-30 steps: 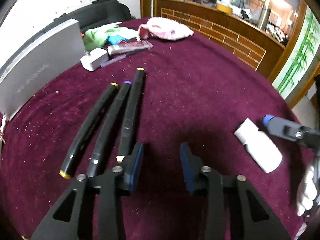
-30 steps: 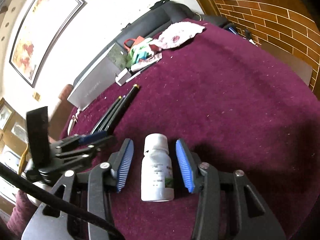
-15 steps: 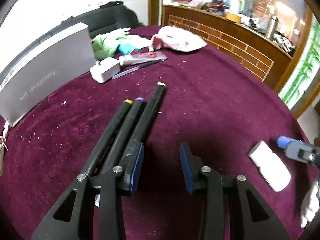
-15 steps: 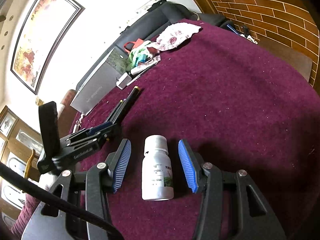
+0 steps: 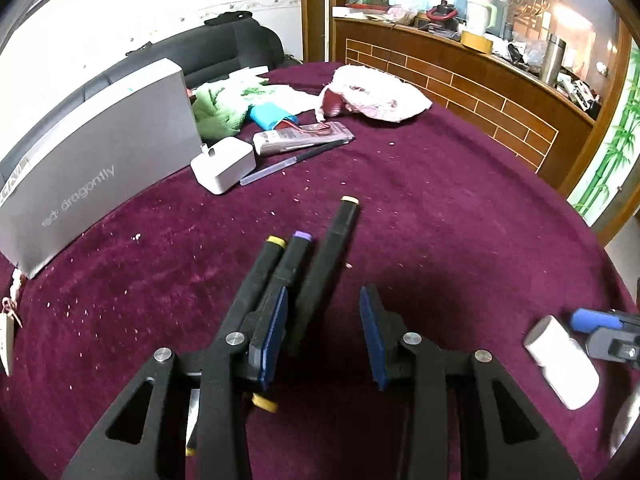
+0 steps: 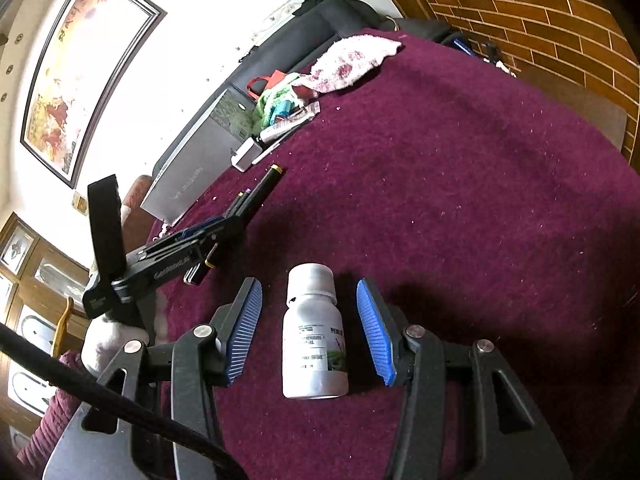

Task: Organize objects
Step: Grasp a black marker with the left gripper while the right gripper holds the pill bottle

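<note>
Three black markers [image 5: 304, 264] lie side by side on the maroon tablecloth [image 5: 440, 208], caps pointing away. My left gripper [image 5: 324, 332] hovers open over their near ends; its left finger covers two, and the third lies just inside that pad. In the right wrist view a white bottle [image 6: 314, 332] lies on the cloth between the open jaws of my right gripper [image 6: 308, 286], with a gap on each side. The same bottle [image 5: 560, 364] shows at the right edge of the left wrist view. The left gripper [image 6: 200, 236] appears over the markers [image 6: 260, 188].
A grey box [image 5: 92, 160] stands at the back left. A white charger [image 5: 224, 164], a pen, a tube, a green cloth and a pink-white cloth [image 5: 376, 96] lie beyond the markers. A brick-patterned counter [image 5: 480, 92] rings the far side. A white-gloved hand [image 6: 108, 340] holds the left gripper.
My left gripper has slid forward over the markers, so their near ends now lie under its left finger. The right gripper and the bottle have stayed put.
</note>
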### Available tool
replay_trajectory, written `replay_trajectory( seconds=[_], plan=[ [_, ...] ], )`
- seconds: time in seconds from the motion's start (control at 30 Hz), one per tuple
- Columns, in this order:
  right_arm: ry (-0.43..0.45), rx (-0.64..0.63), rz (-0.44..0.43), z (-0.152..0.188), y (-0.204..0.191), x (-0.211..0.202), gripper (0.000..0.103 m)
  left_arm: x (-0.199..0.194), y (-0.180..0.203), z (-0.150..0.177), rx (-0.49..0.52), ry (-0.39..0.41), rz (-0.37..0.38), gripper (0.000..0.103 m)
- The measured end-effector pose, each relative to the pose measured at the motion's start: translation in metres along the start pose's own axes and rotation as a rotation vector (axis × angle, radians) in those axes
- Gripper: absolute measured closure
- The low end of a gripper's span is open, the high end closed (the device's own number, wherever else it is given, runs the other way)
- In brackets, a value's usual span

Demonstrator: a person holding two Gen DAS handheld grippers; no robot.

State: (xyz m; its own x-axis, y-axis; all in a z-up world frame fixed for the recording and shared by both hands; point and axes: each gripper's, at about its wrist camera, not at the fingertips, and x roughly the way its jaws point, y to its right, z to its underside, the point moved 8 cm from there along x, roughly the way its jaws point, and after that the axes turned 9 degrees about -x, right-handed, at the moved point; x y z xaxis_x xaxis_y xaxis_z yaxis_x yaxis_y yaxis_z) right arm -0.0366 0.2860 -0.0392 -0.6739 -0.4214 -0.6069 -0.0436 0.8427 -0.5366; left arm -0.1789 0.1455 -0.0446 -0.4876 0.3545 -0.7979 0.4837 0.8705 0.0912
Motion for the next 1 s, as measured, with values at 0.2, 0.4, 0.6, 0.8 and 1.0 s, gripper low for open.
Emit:
replay_trajectory(
  seconds=[0.2,0.4,0.6,0.8,1.0],
  plan=[
    [-0.015,0.008,-0.001,0.002,0.002,0.003,0.055,0.012,0.013,0.017,0.051,-0.035,-0.001,0.071],
    [-0.024,0.023,-0.002,0.003,0.004,0.003,0.055,0.01,0.024,0.026,0.06,-0.071,0.009,0.071],
    [-0.02,0.01,-0.005,0.002,0.001,0.002,0.051,0.02,0.022,0.007,-0.003,-0.031,-0.034,0.069],
    [-0.01,-0.036,0.064,0.001,0.001,0.002,0.042,-0.004,0.028,0.026,-0.013,-0.056,-0.024,0.092],
    [-0.035,-0.129,0.138,0.006,-0.006,0.011,0.042,-0.058,0.029,0.058,-0.069,-0.026,0.025,0.092]
  ],
)
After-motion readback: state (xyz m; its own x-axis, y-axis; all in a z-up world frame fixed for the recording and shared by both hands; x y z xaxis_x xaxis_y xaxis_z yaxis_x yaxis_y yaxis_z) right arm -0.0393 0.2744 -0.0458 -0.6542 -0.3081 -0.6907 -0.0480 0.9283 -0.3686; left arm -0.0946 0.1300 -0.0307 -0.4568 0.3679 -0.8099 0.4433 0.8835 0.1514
